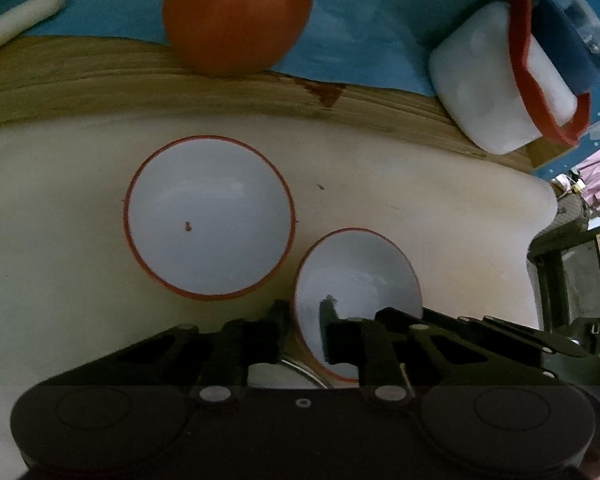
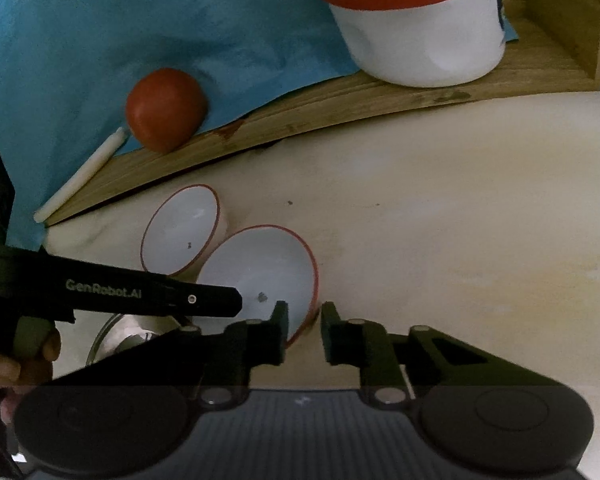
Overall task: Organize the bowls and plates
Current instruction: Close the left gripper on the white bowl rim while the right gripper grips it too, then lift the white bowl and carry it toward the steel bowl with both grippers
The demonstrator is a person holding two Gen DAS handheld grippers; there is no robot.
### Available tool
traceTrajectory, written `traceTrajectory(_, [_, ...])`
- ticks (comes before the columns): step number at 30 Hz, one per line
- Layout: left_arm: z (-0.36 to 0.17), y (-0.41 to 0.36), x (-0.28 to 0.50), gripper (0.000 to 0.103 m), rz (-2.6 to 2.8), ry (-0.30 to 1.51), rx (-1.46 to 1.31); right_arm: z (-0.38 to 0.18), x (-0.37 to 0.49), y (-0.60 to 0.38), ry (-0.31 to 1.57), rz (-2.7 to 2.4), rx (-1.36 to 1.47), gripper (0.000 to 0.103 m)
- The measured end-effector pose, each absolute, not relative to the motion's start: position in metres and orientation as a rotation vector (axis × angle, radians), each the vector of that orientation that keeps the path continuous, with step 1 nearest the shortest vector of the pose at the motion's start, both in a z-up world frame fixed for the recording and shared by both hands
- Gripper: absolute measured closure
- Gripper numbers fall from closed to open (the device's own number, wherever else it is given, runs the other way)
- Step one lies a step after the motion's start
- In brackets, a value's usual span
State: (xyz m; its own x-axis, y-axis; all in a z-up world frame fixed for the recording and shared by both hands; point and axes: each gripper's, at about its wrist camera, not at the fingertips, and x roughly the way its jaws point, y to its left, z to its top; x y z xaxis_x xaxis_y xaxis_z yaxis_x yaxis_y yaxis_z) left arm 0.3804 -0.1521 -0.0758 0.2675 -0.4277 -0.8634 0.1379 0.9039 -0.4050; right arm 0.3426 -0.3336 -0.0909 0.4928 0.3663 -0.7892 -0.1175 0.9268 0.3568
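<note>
Two white bowls with red rims are on the cream tabletop. The far bowl [image 1: 210,218] [image 2: 180,230] sits upright and free. The near bowl [image 1: 360,276] [image 2: 264,272] is tilted. My left gripper [image 1: 302,322] is shut on its left rim, one finger inside, one outside. My right gripper [image 2: 303,320] straddles the same bowl's right rim, one finger inside and one outside, with a gap still showing; whether it pinches the rim I cannot tell. The left gripper's arm [image 2: 148,292] shows in the right wrist view.
A red ball-like object [image 1: 238,14] [image 2: 166,110], a white stick [image 2: 82,174] and a white tub with red rim [image 1: 496,80] [image 2: 420,24] stand on a wooden board [image 2: 380,96] and blue cloth behind. A glass dish [image 2: 116,338] lies near left. The table edge is at right [image 1: 540,216].
</note>
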Motion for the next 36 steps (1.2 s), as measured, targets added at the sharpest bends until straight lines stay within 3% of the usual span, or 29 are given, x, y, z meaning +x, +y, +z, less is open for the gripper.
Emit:
traceTrajectory(2, [-0.076, -0.15, 0.379, 0.095, -0.382, 1.241, -0.278, -0.091, 0.342, -0.333, 1.015, 0.293, 0.272, 0.085])
traceTrajectory(27, [-0.005, -0.206, 0.346, 0.095, -0.622, 1.037, -0.238, -0.016, 0.265, -0.373, 0.752, 0.097, 0.348, 0.09])
traceTrajectory(36, [0.008, -0.215, 0.315, 0.095, -0.643, 1.004, -0.249, -0.007, 0.231, -0.387, 0.754, 0.027, 0.374, 0.091])
